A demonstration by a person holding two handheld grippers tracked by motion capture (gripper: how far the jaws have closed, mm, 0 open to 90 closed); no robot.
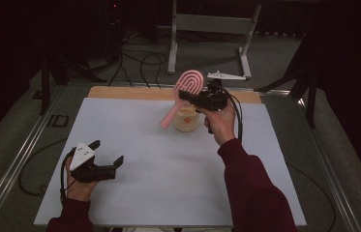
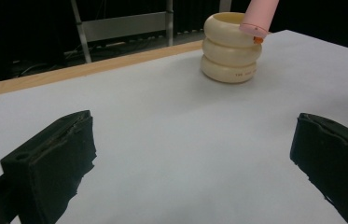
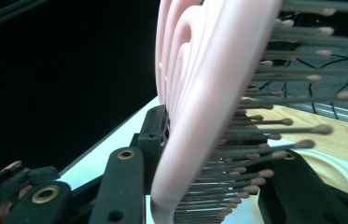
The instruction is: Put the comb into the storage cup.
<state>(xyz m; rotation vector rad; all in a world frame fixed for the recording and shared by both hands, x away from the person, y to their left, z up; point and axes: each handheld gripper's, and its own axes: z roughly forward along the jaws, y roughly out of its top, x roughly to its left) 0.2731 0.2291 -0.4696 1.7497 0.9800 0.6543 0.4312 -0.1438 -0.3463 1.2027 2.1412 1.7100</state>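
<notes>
Right gripper (image 1: 188, 95) is clamped on the pink hairbrush (image 1: 183, 94) head, upper middle, handle tip by the cream cup (image 1: 186, 121). Light, stiff plastic, bristles flex, so grip the frame imo. Left gripper (image 1: 106, 153) is open, empty, lower left.

The person is wearing dark red sleeves (image 1: 248, 179). Both grippers are showing black bodies: the left gripper (image 1: 108, 153) is carrying a grey three-cornered plate (image 1: 82, 154), the right gripper (image 1: 184, 95) brass-ringed screw holes (image 3: 45, 194). Black cables (image 1: 238, 116) are trailing from each.
</notes>
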